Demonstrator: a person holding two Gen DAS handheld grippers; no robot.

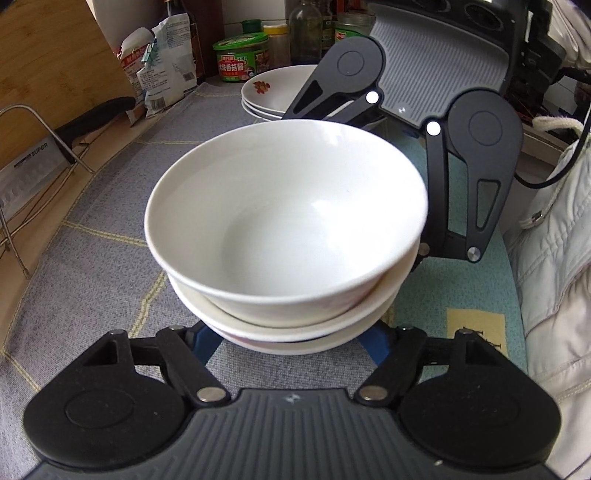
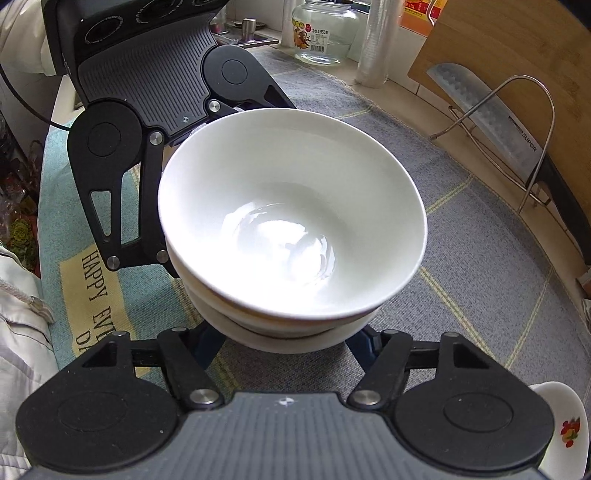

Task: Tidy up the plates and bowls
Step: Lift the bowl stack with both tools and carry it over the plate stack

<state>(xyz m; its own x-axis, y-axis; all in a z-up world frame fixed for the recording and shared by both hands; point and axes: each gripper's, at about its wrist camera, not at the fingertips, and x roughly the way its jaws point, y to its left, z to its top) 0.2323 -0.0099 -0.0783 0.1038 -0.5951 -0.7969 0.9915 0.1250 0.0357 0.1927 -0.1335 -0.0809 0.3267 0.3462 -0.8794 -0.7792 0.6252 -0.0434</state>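
A stack of white bowls (image 1: pixel 284 221) fills the middle of both views (image 2: pixel 291 218). It is held up off the cloth between the two grippers. My left gripper (image 1: pixel 291 343) has its blue fingers spread wide around the bottom bowl on its near side. My right gripper (image 2: pixel 288 341) does the same from the opposite side; it shows in the left wrist view (image 1: pixel 406 147). The fingertips of both are hidden under the bowls. A stack of flower-print plates (image 1: pixel 273 92) sits on the cloth behind; one plate's edge shows in the right wrist view (image 2: pixel 565 432).
A grey checked cloth (image 1: pixel 92 266) and a teal mat (image 2: pixel 70 258) cover the counter. A metal rack with a cleaver (image 2: pixel 513 129) and a wooden cutting board (image 1: pixel 51 62) stand along one side. Jars and bags (image 1: pixel 240 55) line the back; a glass jar (image 2: pixel 321 33) too.
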